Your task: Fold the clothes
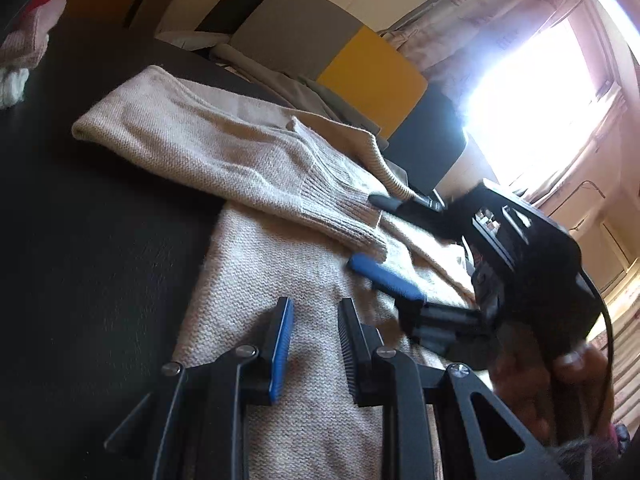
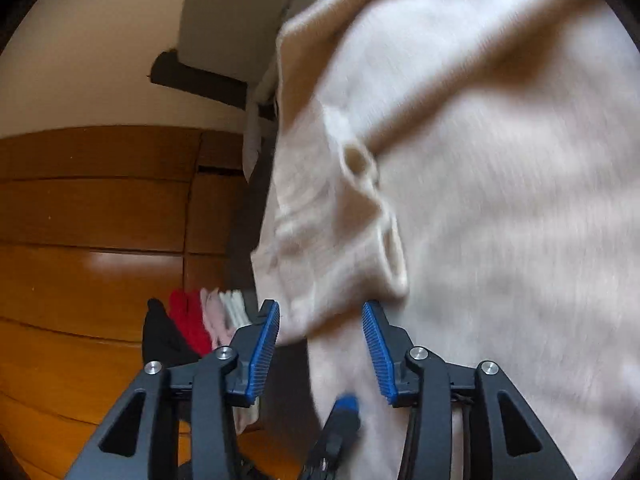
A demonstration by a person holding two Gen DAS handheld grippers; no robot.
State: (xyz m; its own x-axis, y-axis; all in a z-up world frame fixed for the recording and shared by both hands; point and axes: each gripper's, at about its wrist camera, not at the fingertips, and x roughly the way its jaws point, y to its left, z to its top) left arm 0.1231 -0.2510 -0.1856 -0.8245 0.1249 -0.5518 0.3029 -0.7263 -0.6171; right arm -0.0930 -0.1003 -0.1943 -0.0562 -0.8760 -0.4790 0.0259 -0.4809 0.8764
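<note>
- Beneath the left gripper (image 1: 314,316) a beige sweater (image 1: 224,152) is lying; its jaws are standing partly apart, gripping nothing.
- Right gripper (image 2: 320,316) is hovering open by the cuff (image 2: 390,256), empty.

Bare dark tabletop (image 1: 100,240) left of sweater (image 1: 248,160), right gripper (image 1: 380,236) crowding its right side

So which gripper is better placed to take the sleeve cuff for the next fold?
Right, probably: the right gripper stands open with its fingers either side of the sleeve cuff, while the left gripper sits farther back over the sweater body.
</note>
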